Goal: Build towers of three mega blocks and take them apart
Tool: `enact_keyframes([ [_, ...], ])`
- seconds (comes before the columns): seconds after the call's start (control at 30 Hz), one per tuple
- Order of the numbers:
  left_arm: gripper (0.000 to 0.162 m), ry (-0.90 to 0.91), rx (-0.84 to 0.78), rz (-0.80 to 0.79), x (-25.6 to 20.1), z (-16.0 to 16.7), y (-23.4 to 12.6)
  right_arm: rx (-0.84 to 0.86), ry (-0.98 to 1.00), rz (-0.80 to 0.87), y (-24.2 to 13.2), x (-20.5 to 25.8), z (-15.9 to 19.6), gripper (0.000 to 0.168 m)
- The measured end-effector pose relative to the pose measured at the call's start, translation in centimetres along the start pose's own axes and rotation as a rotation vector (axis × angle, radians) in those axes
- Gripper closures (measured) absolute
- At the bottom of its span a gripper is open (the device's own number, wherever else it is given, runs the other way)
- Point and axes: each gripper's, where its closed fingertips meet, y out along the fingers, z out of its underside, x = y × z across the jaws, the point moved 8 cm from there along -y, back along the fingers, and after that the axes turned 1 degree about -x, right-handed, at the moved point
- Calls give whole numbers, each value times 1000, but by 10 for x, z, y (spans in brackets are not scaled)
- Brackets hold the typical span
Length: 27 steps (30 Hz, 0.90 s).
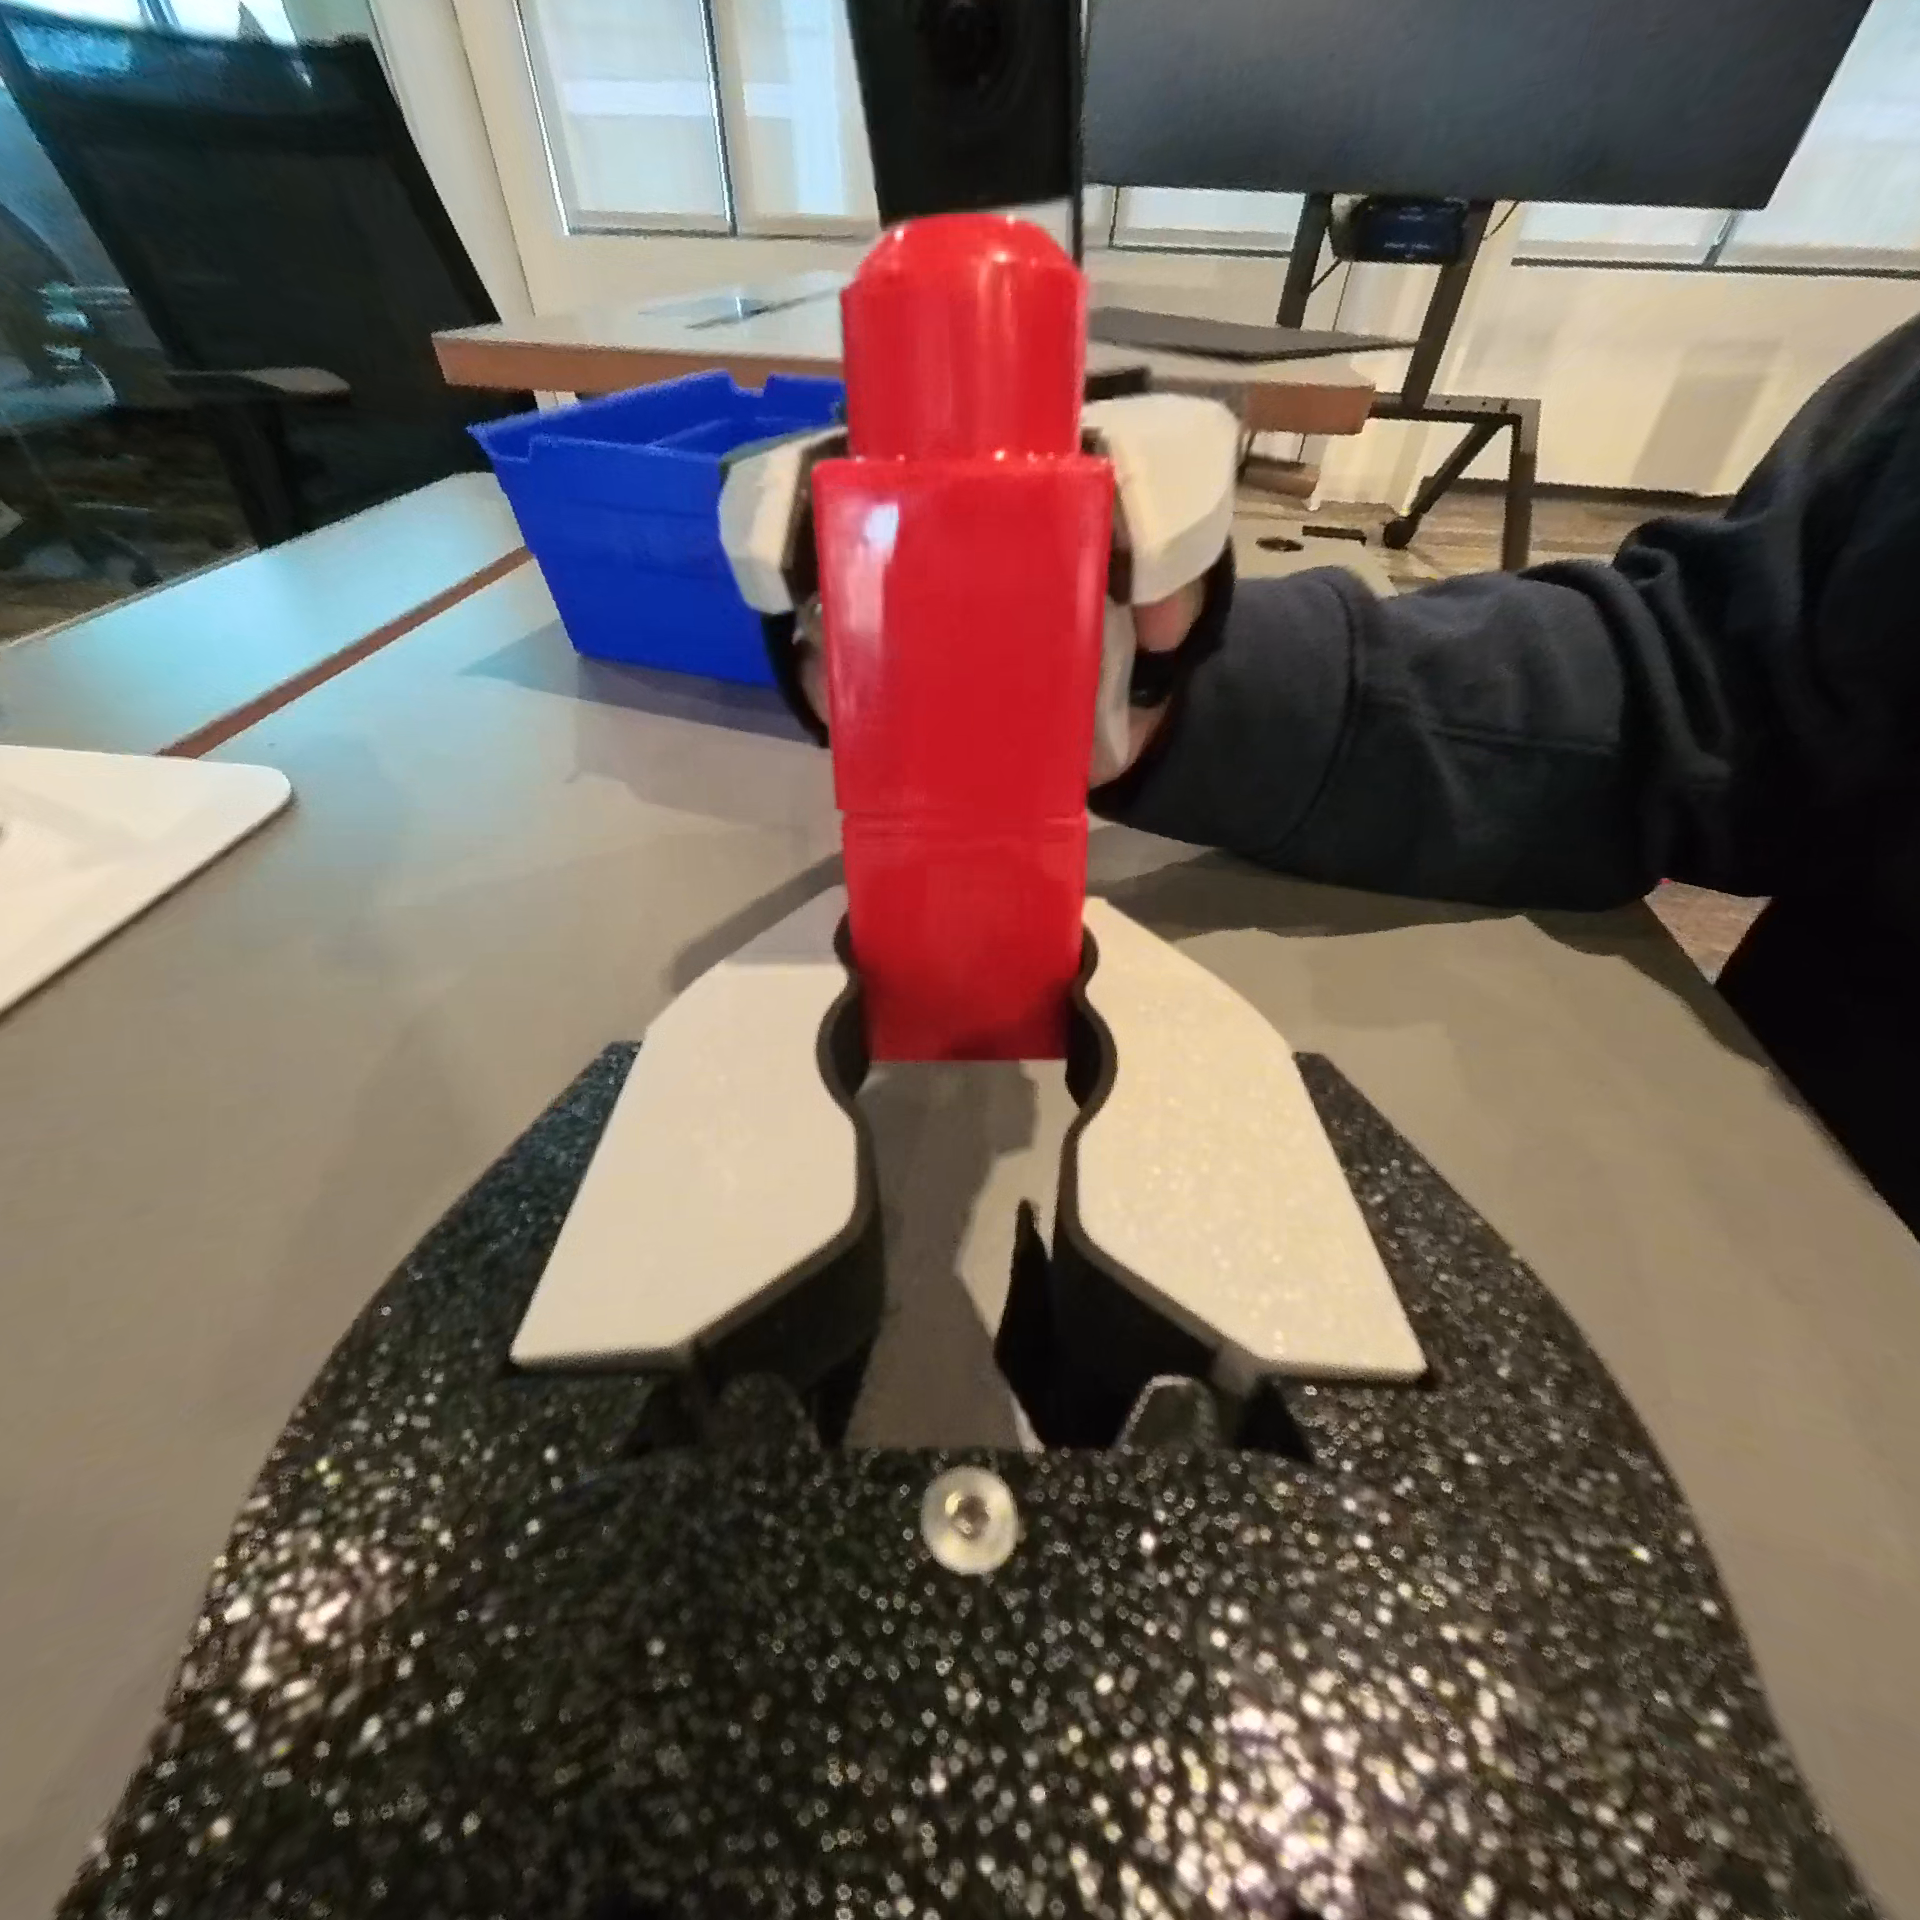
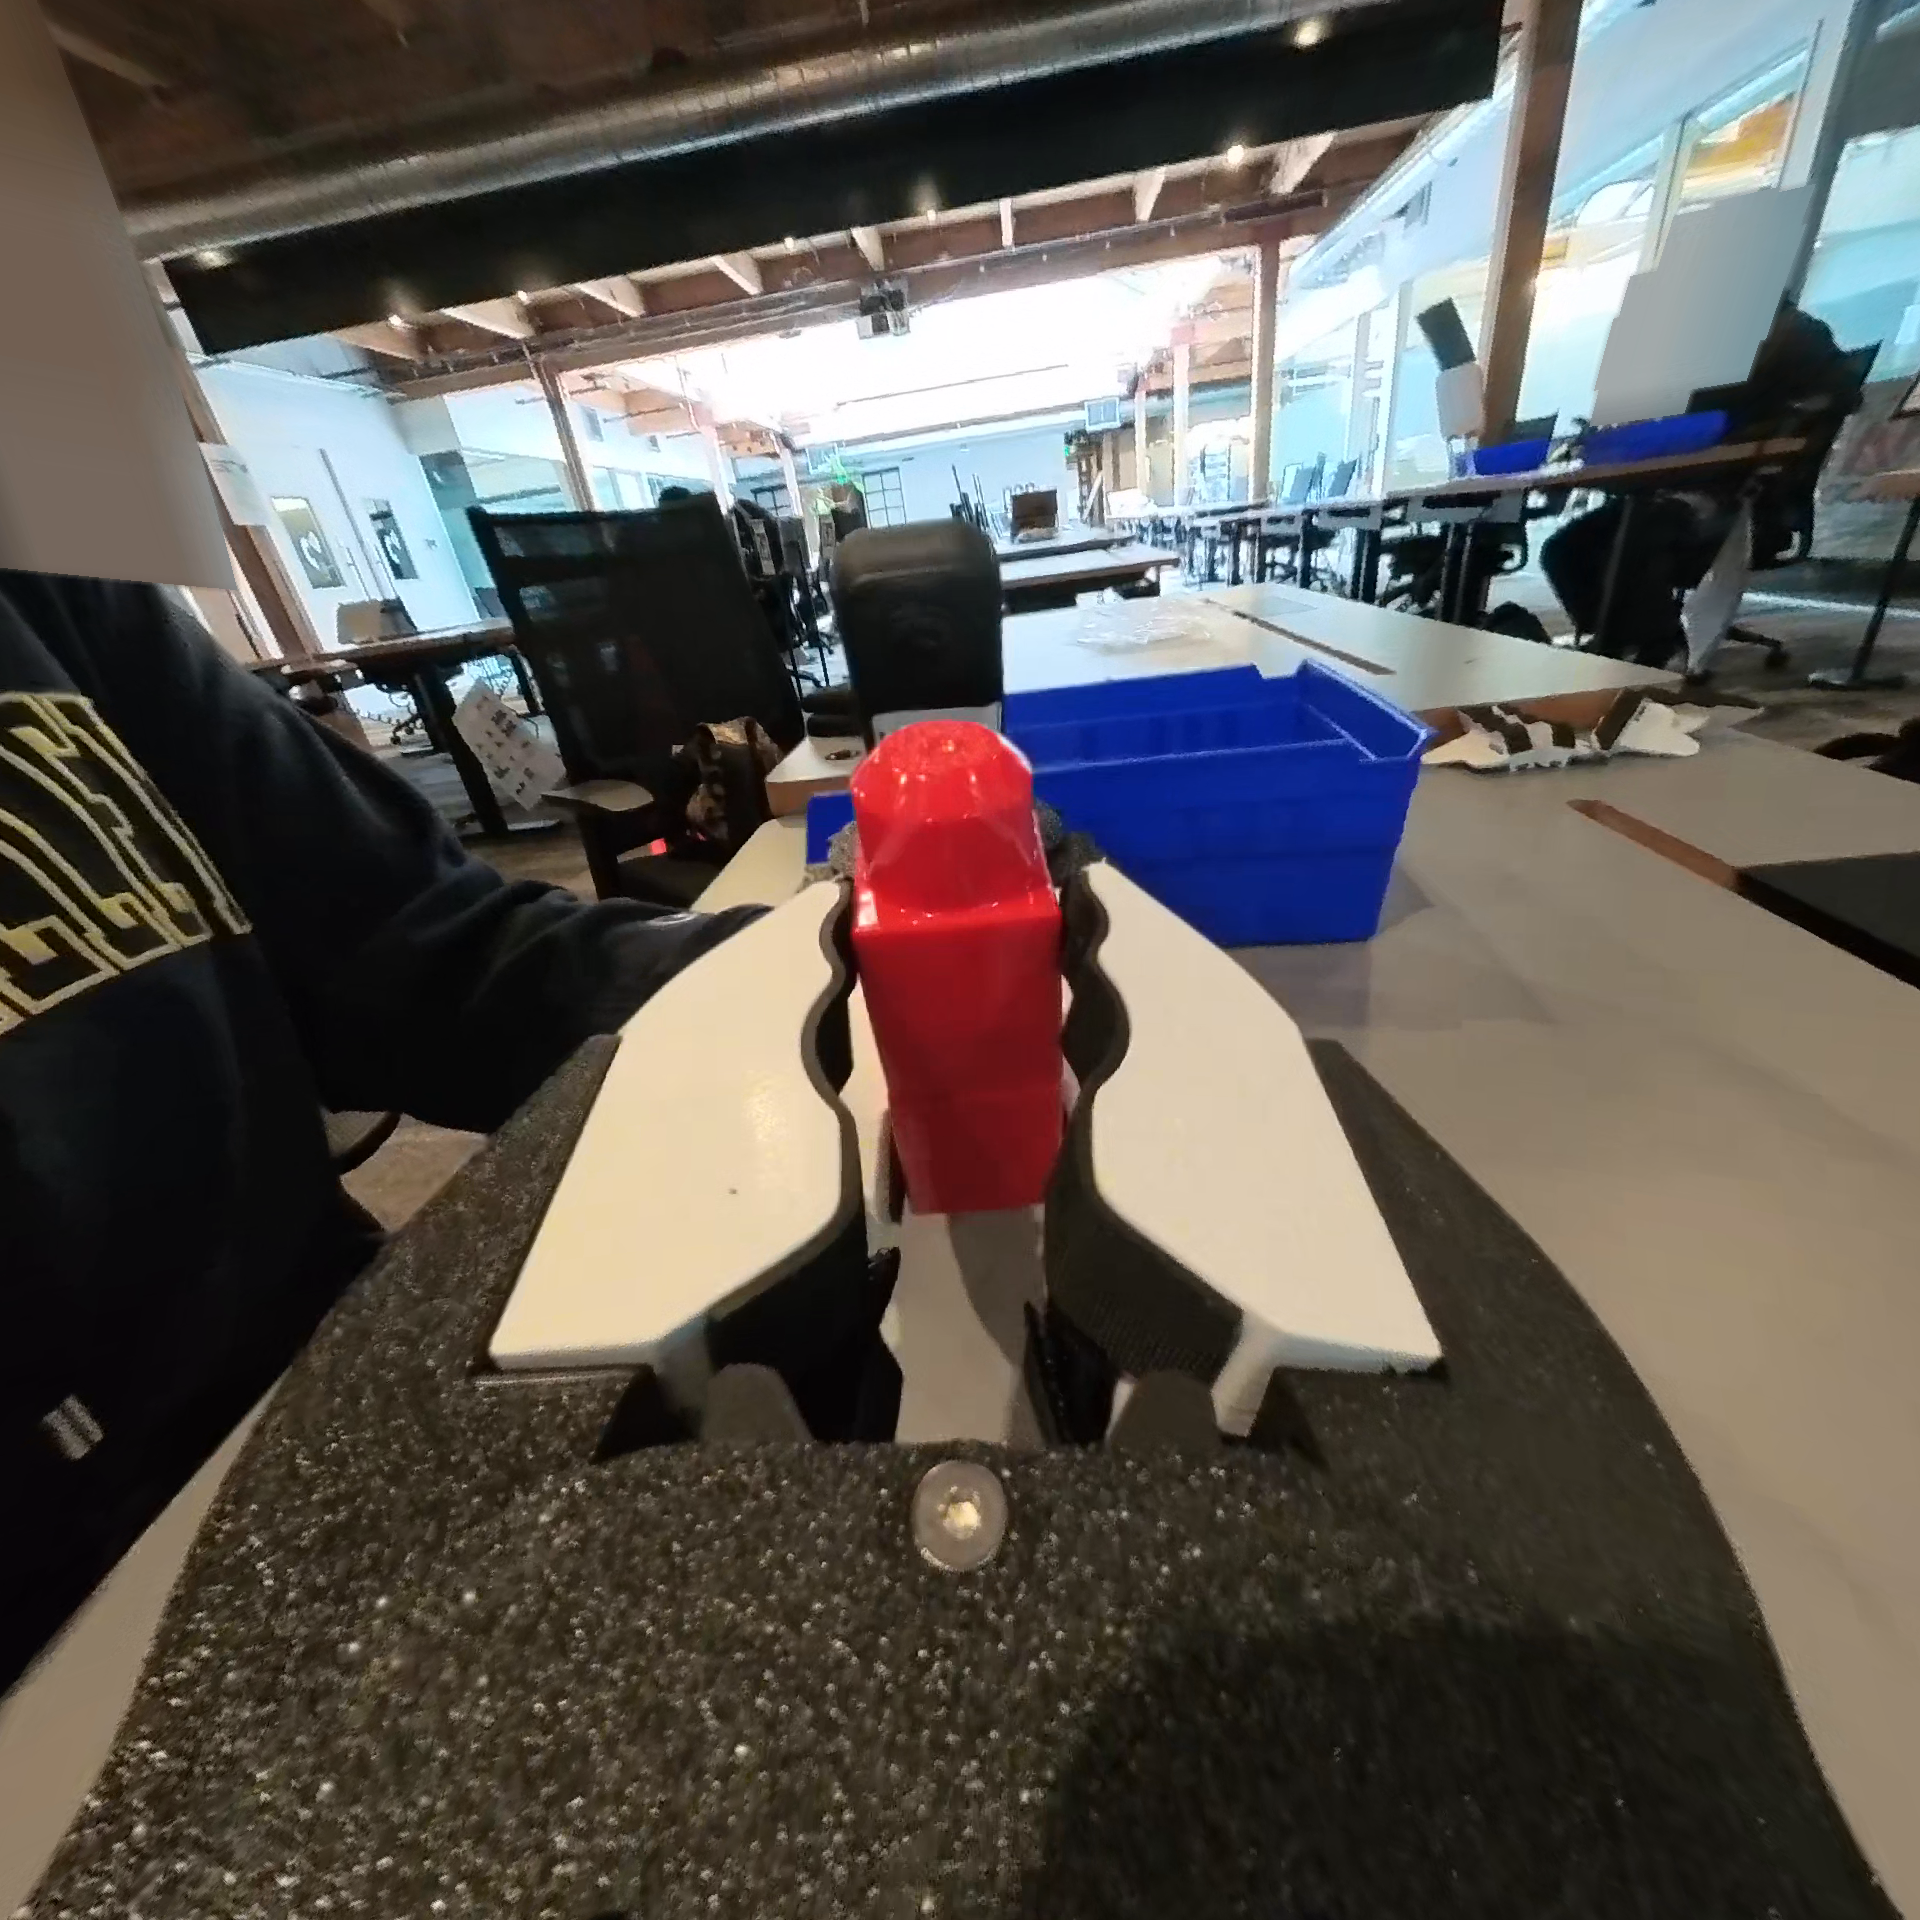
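The red stack (image 1: 961, 665) stands upright above the surface (image 1: 416, 935), left fingers (image 1: 971, 997) clamping its bottom block, right fingers (image 2: 961, 935) its top

No text can be read in either view.

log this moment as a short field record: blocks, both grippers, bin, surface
blocks: red block stack, two visible, seam between them, stud on top
left gripper: left gripper shut on the lower block of the stack
right gripper: right gripper shut on the upper block
stack pose: upright, held between both sets of jaws, above the table
bin: blue bin behind the stack, on the table; contents not visible
surface: grey table
third block: none seen
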Motion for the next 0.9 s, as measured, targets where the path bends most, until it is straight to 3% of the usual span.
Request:
enact_keyframes([
  [0.03, 128, 8, -15, -29, 1, -3, -3, -10, -21, 23, -1, 0, -2, 130],
  [0.1, 127, 21, -55, -159, 11, -7, -16, -25, -65, 146, -5, -4, -6, 111],
  [0.17, 127, 4, -100, -293, 23, -9, -34, 79, -93, 270, -9, -10, -3, 105],
  [0.33, 127, -50, -199, -478, 39, -9, -60, 413, -27, 593, 4, -22, 16, 103],
  [0.47, 127, -23, -155, -487, 38, -7, -56, 526, -101, 816, 16, -17, 34, 105],
  [0.63, 127, 4, -115, -475, 36, -5, -48, 638, -85, 861, 27, -16, 48, 117],
  [0.9, 127, -1, -119, -484, 37, -5, -51, 783, 11, 916, 36, -28, 62, 108],
])
